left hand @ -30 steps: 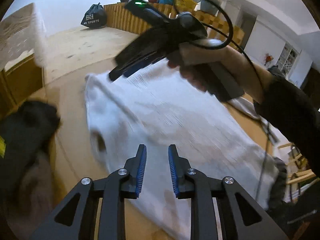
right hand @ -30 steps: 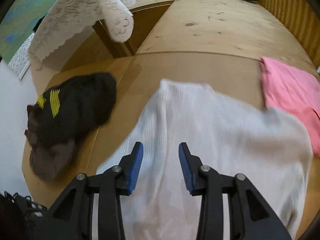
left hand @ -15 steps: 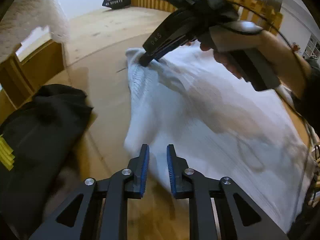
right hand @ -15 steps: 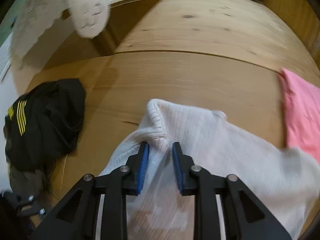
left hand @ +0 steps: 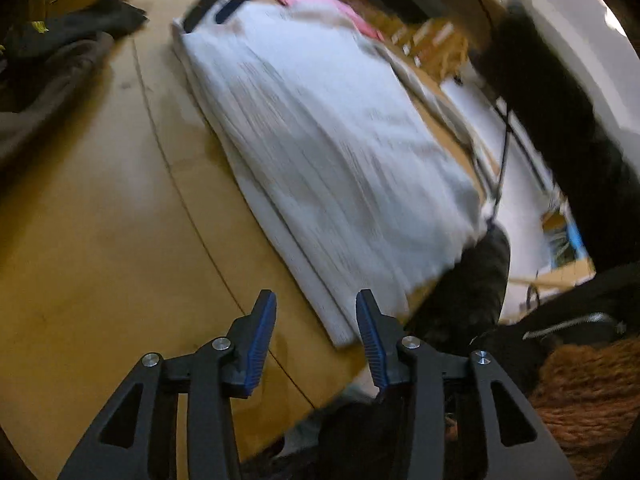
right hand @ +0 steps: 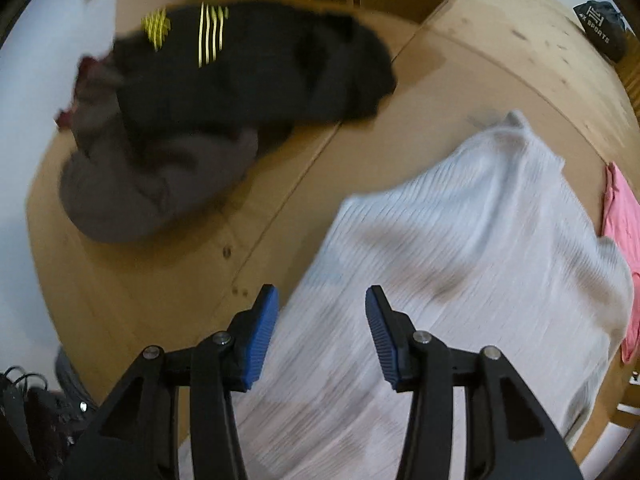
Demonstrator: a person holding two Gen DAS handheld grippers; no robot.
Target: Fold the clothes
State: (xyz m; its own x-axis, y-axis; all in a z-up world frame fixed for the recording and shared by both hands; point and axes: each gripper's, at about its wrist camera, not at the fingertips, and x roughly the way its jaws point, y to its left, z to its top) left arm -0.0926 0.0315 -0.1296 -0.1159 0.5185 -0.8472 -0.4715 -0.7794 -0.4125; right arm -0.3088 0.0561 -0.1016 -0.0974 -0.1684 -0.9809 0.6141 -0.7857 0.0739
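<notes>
While both jaws had just been opening, left gripper (left hand: 316,322) and right gripper (right hand: 322,322) empty over the sweater (right hand: 460,260) lying flat on the table (right hand: 160,280), a careless regrasp risked dragging its fold loose.

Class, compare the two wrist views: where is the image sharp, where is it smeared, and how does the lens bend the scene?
Left wrist view: white garment streaked by motion blur, left gripper crisp, table seam bowed by the fisheye. Right wrist view: the garment smeared too, right gripper sharp, black garment softly blurred, dark corners round the circular image.
</notes>
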